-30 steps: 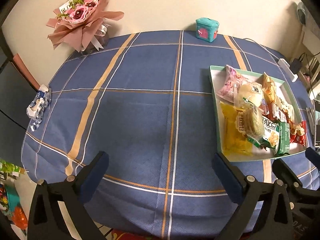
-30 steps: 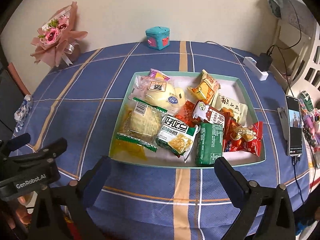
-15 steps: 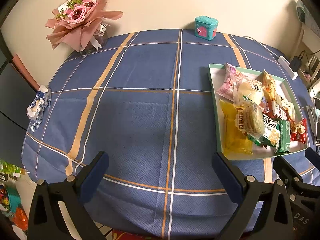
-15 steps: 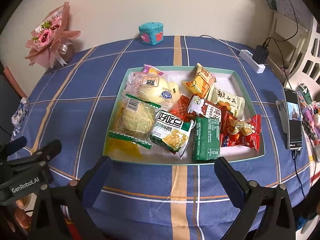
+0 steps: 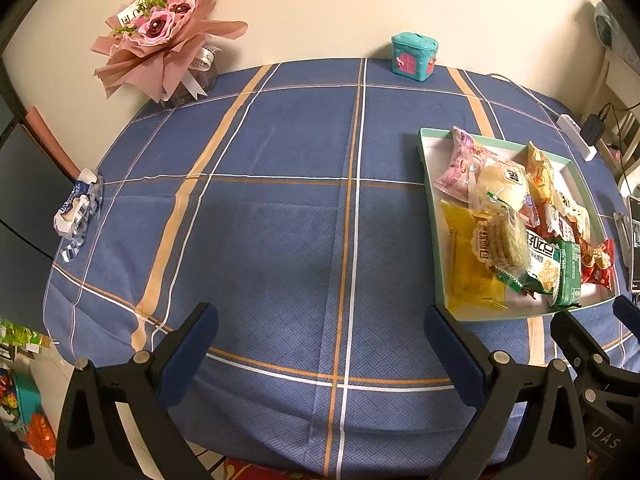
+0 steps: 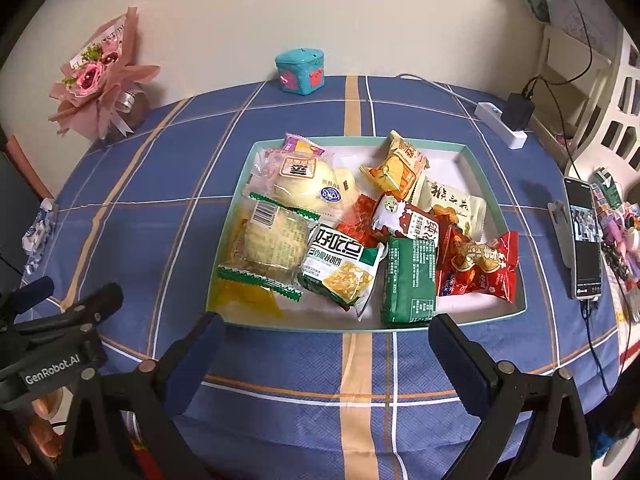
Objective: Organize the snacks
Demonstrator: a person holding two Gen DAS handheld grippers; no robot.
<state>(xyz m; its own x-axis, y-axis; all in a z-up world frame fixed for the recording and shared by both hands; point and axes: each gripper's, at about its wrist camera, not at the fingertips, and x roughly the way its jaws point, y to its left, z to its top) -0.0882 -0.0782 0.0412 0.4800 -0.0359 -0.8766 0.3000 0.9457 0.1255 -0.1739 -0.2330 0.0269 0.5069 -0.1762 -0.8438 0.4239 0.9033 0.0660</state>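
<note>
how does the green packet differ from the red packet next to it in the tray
The green packet is a plain, flat-sided block with small print; the red packet is a crinkled pillow bag with bold graphics. The green packet runs lengthwise toward the tray's near rim, while the red packet lies crosswise, reaching toward the right wall. Both are sealed, lie in the tray's near right part, and neither is gripped.

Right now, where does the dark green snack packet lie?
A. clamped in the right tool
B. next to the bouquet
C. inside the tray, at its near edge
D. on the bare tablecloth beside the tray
C: the dark green packet lies inside the tray by its near rim, just ahead of the open, empty right tool.
</note>
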